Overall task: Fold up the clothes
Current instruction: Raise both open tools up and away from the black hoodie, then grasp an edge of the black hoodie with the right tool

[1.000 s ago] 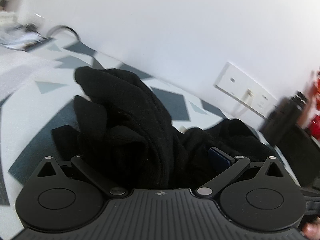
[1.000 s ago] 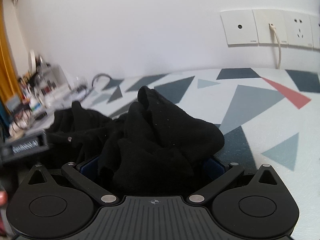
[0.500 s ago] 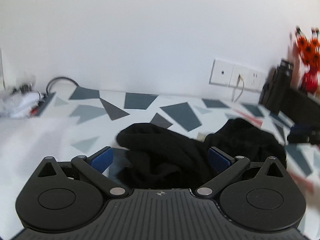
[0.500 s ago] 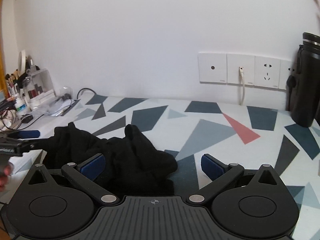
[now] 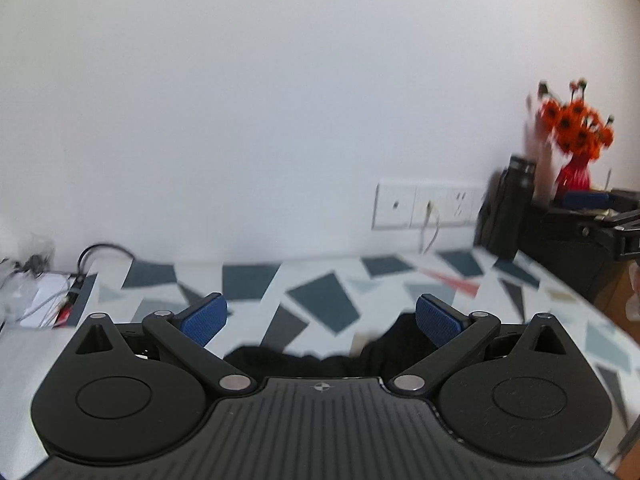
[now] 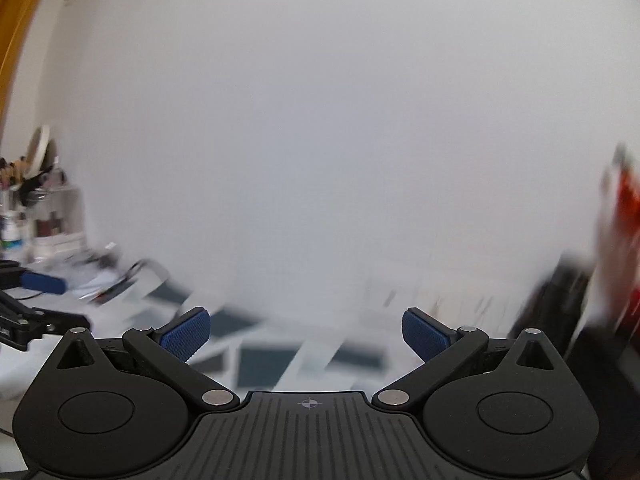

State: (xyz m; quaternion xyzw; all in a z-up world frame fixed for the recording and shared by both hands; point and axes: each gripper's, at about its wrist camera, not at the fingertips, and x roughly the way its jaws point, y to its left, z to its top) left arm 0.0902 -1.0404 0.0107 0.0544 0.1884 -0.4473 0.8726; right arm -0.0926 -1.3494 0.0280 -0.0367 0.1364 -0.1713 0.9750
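Observation:
A black garment [image 5: 304,360] lies crumpled on the table with the grey triangle pattern [image 5: 320,304]; only its top edge shows, just beyond the left gripper's body. My left gripper [image 5: 320,318] is open above it, blue pads wide apart, with nothing between them. My right gripper [image 6: 304,332] is open too and holds nothing. The right wrist view is motion-blurred and shows no garment. The right gripper [image 5: 596,216] appears at the far right of the left wrist view, and the left gripper [image 6: 36,292] at the far left of the right wrist view.
Wall sockets with a plugged cable [image 5: 428,208] sit on the white wall. A black flask [image 5: 508,208] and a red vase of orange flowers [image 5: 576,148] stand at the back right. Cables and clutter [image 5: 40,284] lie at the left; jars and brushes [image 6: 24,200] stand left.
Both grippers opened and let go of the black garment, then rose and tilted up. The garment dropped onto the table and has slid almost out of both views.

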